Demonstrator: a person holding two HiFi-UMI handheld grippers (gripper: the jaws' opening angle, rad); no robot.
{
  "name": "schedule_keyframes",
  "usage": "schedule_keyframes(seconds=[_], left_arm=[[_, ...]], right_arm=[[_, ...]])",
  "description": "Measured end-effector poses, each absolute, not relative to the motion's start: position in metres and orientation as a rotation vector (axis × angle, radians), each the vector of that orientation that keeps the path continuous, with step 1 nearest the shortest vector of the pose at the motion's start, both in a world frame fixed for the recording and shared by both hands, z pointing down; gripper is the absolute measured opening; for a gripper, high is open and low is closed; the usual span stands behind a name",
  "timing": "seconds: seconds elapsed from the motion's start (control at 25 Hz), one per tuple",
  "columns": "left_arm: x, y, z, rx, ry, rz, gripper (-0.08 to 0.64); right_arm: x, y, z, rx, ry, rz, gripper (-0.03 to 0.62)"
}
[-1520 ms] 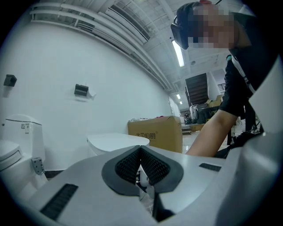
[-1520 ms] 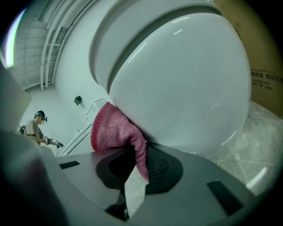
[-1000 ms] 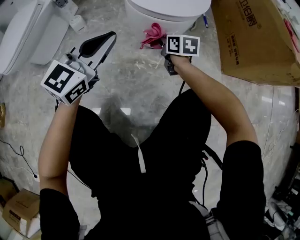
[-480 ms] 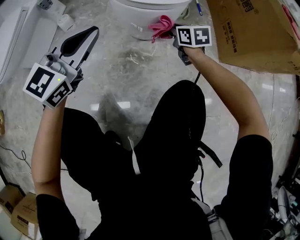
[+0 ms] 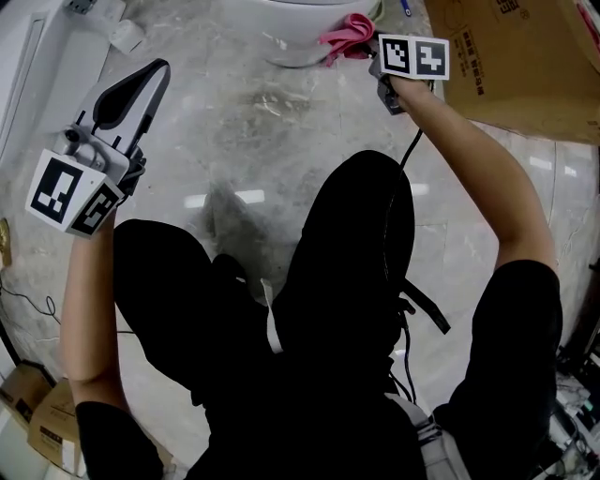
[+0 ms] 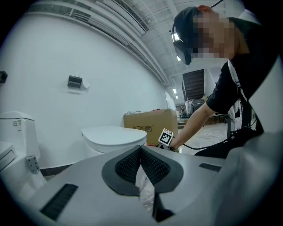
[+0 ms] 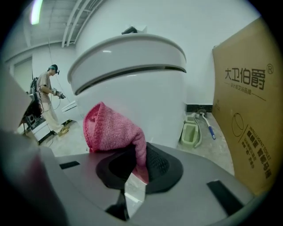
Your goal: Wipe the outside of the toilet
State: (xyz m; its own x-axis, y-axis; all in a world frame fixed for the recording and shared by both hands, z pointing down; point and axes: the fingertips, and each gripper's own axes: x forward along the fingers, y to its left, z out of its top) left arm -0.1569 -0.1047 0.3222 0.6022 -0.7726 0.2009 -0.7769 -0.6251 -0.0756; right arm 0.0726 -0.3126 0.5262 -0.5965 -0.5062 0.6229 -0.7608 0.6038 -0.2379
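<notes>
The white toilet (image 5: 300,11) stands at the top of the head view; its bowl and closed lid fill the right gripper view (image 7: 132,84). My right gripper (image 5: 370,52) is shut on a pink cloth (image 7: 112,130), which bunches up in front of the jaws close to the bowl's side (image 5: 345,33). My left gripper (image 5: 141,84) hangs over the floor to the left, away from the toilet, jaws shut with nothing in them. From the left gripper view the toilet (image 6: 112,137) is ahead, with the right gripper's marker cube (image 6: 166,137) beside it.
A large cardboard box (image 5: 525,56) stands right of the toilet. A green toilet-brush holder (image 7: 192,130) sits between box and bowl. A second white toilet (image 5: 28,66) is at the left. Another person (image 7: 48,99) stands far off. Boxes (image 5: 37,412) lie at bottom left.
My right gripper and the pink cloth have moved right and up along the toilet's base. My left gripper has drifted left and slightly down, still shut.
</notes>
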Motion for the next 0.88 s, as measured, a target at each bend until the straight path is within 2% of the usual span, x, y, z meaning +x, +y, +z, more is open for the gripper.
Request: schedule_keyframes(seconds=[0.4, 0.64, 0.88], left_arm=[[-0.185, -0.099, 0.333, 2.724, -1.415, 0.345, 0.015], [-0.189, -0.101, 0.328, 2.725, -1.436, 0.323, 0.015], [-0.202, -0.103, 0.340, 2.716, -1.454, 0.326, 0.015]], right_arm=[[0.101, -0.366, 0.550, 1.139, -2.182, 0.460, 0.066], [0.120, -0.408, 0.531, 1.322, -2.113, 0.362, 0.064], [0.120, -0.379, 0.538, 1.367, -2.170, 0.439, 0.066]])
